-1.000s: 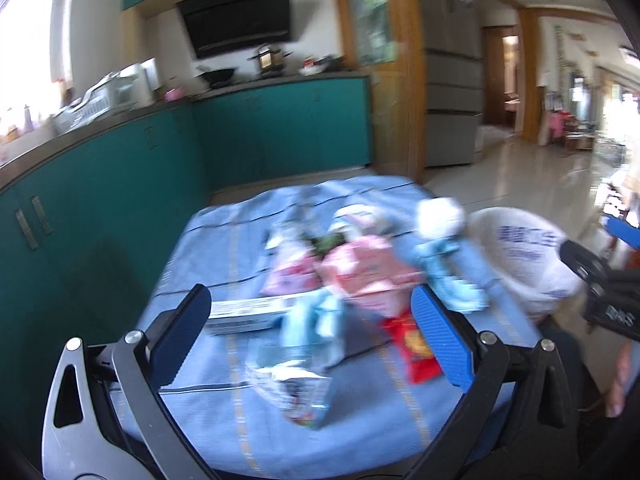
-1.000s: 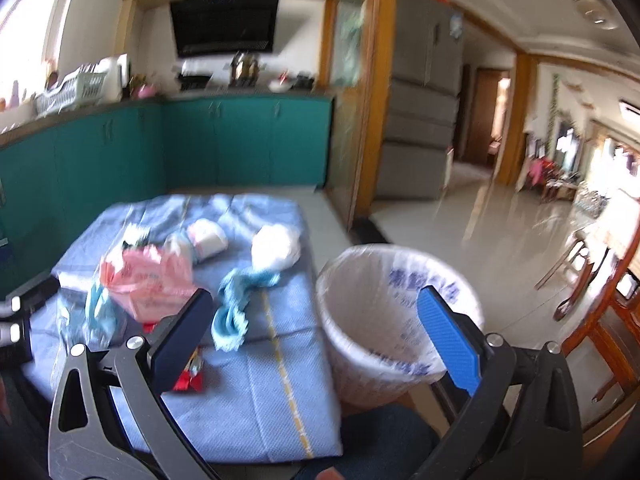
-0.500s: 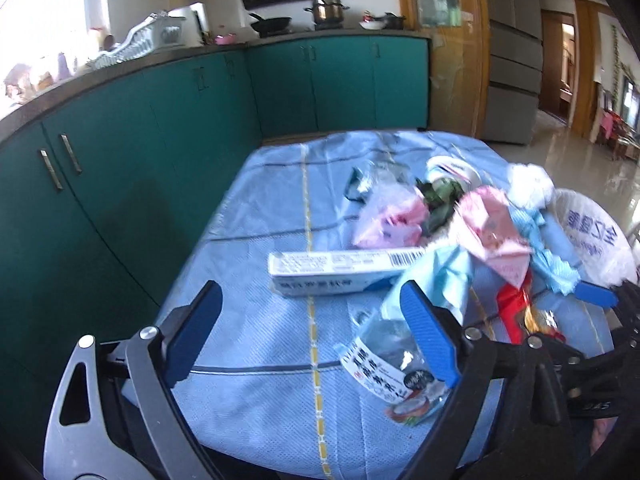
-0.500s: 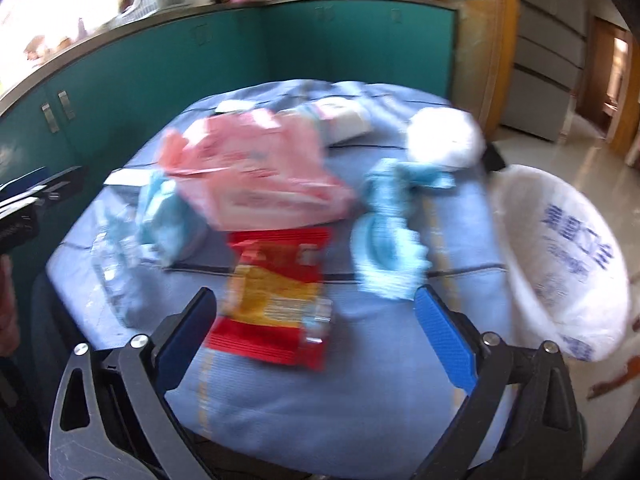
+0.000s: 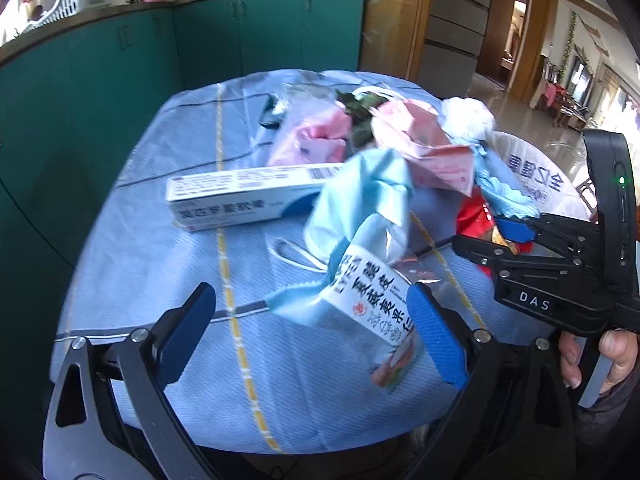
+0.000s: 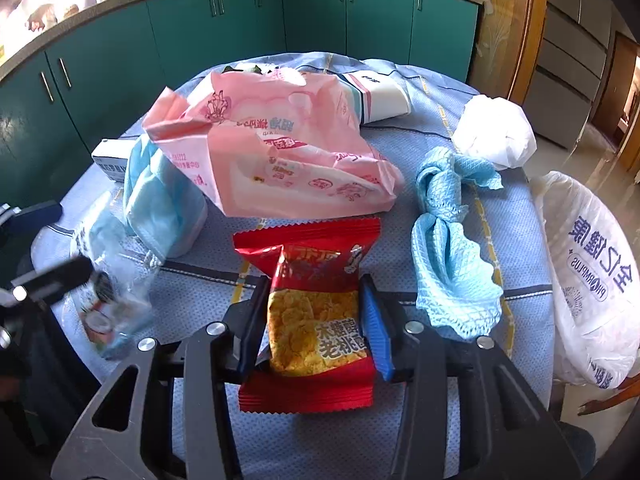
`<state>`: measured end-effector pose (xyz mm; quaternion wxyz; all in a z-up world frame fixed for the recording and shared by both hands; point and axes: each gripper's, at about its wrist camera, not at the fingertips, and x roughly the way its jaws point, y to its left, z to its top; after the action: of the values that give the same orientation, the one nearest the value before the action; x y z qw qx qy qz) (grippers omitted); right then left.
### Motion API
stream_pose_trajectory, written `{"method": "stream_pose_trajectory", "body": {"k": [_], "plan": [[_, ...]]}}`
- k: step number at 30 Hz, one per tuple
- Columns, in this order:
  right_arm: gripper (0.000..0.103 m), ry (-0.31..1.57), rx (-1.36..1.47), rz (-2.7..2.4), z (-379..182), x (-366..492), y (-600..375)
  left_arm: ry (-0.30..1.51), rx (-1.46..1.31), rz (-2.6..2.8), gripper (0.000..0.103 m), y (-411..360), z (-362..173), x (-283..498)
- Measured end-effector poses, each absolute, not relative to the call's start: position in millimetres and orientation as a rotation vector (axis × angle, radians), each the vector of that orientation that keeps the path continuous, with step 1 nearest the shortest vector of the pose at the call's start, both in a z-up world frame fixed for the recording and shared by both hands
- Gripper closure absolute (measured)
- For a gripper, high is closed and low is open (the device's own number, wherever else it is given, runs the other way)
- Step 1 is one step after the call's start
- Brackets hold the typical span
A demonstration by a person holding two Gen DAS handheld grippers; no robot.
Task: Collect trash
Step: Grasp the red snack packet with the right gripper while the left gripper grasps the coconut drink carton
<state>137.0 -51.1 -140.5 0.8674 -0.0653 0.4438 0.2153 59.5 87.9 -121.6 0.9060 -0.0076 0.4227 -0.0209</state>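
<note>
Right now the red snack packet (image 6: 308, 312) sits at six o'clock in the right wrist view, pinched across its yellow printed middle by the right gripper (image 6: 310, 316), whose two blue pads press its sides in. By my judgement the step in hand is the first pickup: the packet is gripped but still lies on the blue tablecloth (image 6: 516, 208). The next move, I think, calls for a lift and a swing toward three o'clock, where the bin lined with a white printed bag (image 6: 588, 280) stands just beside the table edge, then a release over its mouth.

The packet is glossy foil with zigzag crimped ends, light and slippery, so it could crumple or slide in the grip. At twelve o'clock of it lies a crinkled pink plastic bag (image 6: 280, 148); at two o'clock, a knotted pale blue waffle-textured cloth (image 6: 448, 240) and beyond it a white crumpled wad (image 6: 496, 136). At ten o'clock sits a soft folded blue face mask (image 6: 160, 204).

In the left wrist view the left gripper (image 5: 312, 336) is spread wide and holds nothing; a clear crinkly wrapper with black characters (image 5: 372, 300) lies between its fingers, near the right pad, and a long white carton (image 5: 244, 196) lies at eleven o'clock.
</note>
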Motion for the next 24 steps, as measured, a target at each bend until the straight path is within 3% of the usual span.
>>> {"method": "stream_pose_trajectory", "body": {"k": [13, 19, 24], "plan": [[0.058, 0.919, -0.116, 0.395, -136, 124, -75, 0.902, 0.114, -0.119, 0.004, 48, -139, 67], [0.058, 0.904, -0.119, 0.389, -132, 115, -80, 0.876, 0.063, -0.154, 0.023, 52, -138, 68], [0.058, 0.884, -0.104, 0.384, -125, 113, -86, 0.848, 0.058, -0.125, 0.029, 59, -129, 65]]}}
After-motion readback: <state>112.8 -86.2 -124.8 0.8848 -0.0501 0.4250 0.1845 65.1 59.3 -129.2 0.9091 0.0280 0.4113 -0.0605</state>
